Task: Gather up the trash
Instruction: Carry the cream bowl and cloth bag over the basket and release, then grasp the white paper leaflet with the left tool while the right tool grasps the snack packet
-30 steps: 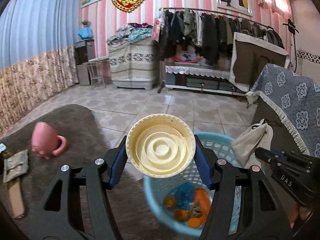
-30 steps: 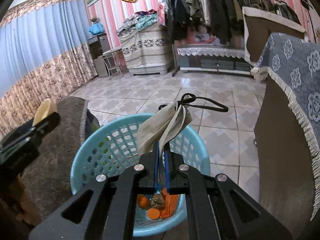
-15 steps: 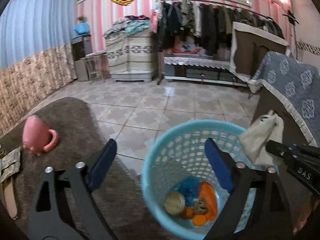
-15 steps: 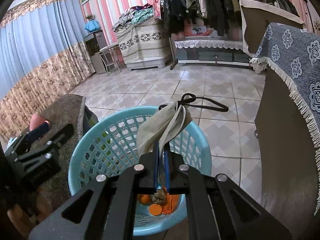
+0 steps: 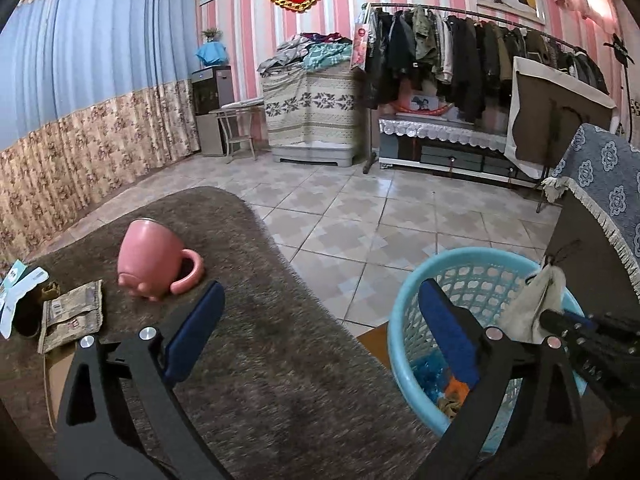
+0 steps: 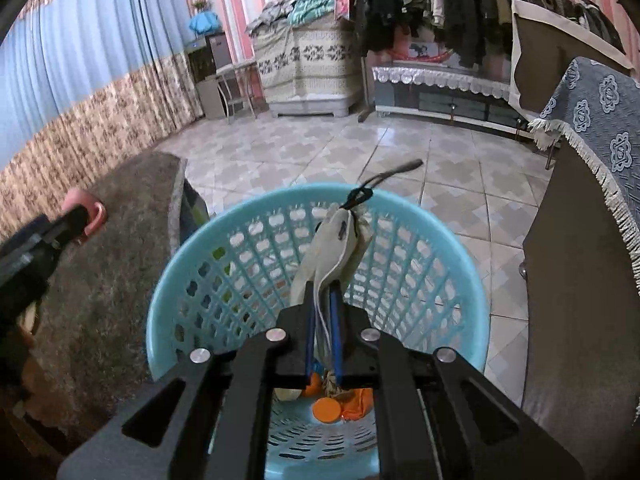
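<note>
A light blue plastic basket (image 5: 472, 276) (image 6: 448, 256) stands on the tiled floor beside the brown-carpeted table (image 5: 288, 368). It holds orange and blue trash (image 6: 340, 404) at its bottom. My right gripper (image 6: 321, 300) is shut on a beige cloth pouch (image 6: 336, 248) with a black cord, held over the basket; the pouch also shows in the left wrist view (image 5: 532, 304). My left gripper (image 5: 320, 320) is open and empty, over the table's edge next to the basket.
On the table lie a pink mug (image 5: 152, 260) on its side, a printed packet (image 5: 72, 316) and a white paper scrap (image 5: 16, 296). A dark cabinet with a blue patterned cloth (image 6: 592, 128) stands right of the basket. A clothes rack (image 5: 460, 64) lines the far wall.
My left gripper opened and dropped the cream round lid into the basket, then swung left over the table. The right gripper tipped lower over the basket, still holding the pouch.
</note>
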`<state>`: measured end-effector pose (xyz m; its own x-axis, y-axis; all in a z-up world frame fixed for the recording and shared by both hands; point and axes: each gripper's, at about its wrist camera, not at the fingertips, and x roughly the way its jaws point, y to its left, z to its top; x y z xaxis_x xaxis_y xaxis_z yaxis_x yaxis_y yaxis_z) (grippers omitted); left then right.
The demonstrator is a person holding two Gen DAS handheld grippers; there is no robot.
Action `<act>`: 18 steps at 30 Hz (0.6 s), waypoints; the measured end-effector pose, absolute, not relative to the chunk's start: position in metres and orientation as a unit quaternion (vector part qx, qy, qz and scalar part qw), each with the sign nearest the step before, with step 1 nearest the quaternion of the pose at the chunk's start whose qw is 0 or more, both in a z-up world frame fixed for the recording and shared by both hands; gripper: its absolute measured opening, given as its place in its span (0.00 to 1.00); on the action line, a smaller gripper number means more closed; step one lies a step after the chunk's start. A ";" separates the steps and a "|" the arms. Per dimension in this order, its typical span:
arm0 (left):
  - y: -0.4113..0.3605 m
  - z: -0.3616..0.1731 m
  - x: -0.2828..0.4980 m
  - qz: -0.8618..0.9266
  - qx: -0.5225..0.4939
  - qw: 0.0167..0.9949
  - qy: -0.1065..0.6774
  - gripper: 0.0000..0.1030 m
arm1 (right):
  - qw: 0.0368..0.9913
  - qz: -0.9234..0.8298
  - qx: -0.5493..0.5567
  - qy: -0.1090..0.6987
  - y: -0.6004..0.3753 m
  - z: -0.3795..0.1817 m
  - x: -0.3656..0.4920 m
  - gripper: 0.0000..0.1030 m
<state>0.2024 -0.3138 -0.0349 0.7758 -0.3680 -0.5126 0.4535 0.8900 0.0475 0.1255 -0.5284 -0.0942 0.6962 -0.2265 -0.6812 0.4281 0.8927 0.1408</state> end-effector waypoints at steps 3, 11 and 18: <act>-0.305 -0.028 0.203 -0.217 0.077 0.940 0.253 0.92 | 0.908 -0.187 0.146 0.344 -0.527 -0.094 0.125 0.56; -0.269 -0.012 0.205 -0.203 0.049 0.943 0.259 0.92 | 0.921 -0.197 0.139 0.305 -0.515 -0.078 0.113 0.80; -0.221 0.014 0.197 -0.175 0.037 0.953 0.244 0.94 | 0.950 -0.153 0.107 0.250 -0.478 -0.046 0.113 0.89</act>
<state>0.1972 -0.2205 0.0137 0.8195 -0.3155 -0.4784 0.3515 0.9360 -0.0152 0.1131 -0.4776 -0.0463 0.8286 -0.2370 -0.5072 0.3437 0.9305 0.1266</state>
